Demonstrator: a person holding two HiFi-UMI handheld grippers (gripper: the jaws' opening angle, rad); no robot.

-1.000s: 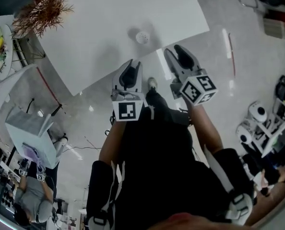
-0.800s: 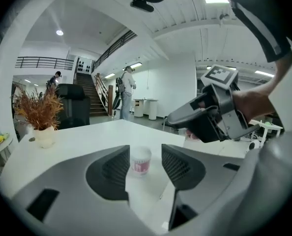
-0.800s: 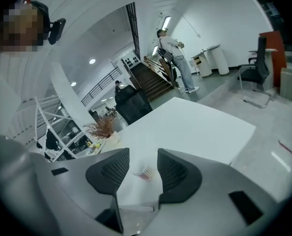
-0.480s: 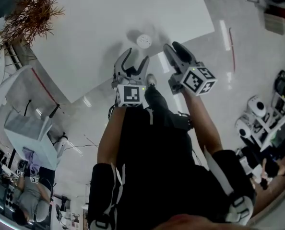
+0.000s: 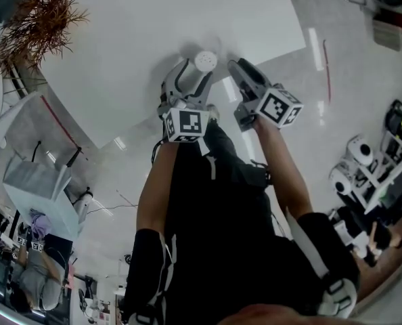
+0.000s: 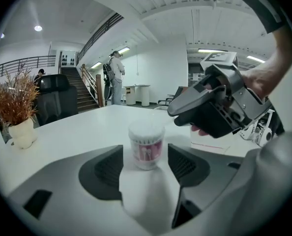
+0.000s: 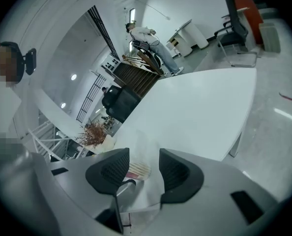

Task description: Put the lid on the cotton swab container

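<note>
**Left jaws flank the container, right gripper brings the lid close**

Both forearms reach forward from the body to the near edge of the white table [image 5: 140, 39]. The left gripper [image 5: 193, 74] points straight ahead over that edge, its marker cube [image 5: 185, 125] facing up toward the head camera. Its fingers stand apart, one on each side of the container [image 6: 146, 144], with a gap showing on both sides, so they do not grip it. The container stands upright on the table, uncapped, with the white swab tips showing at the top and a pink label on its side.

The right gripper [image 7: 143, 167] is just beside the left one, on its right. It is angled inward so that its nose points toward the container, and in the left gripper view it hangs above and to the right of the container, apart from it. Between its pads sits the lid [image 7: 140, 149], clear and hazy. The fingers look clamped on the lid's sides, and the container shows through it, low and to the left.

A dry plant [image 5: 38, 19] stands at the table's far left corner.
</note>
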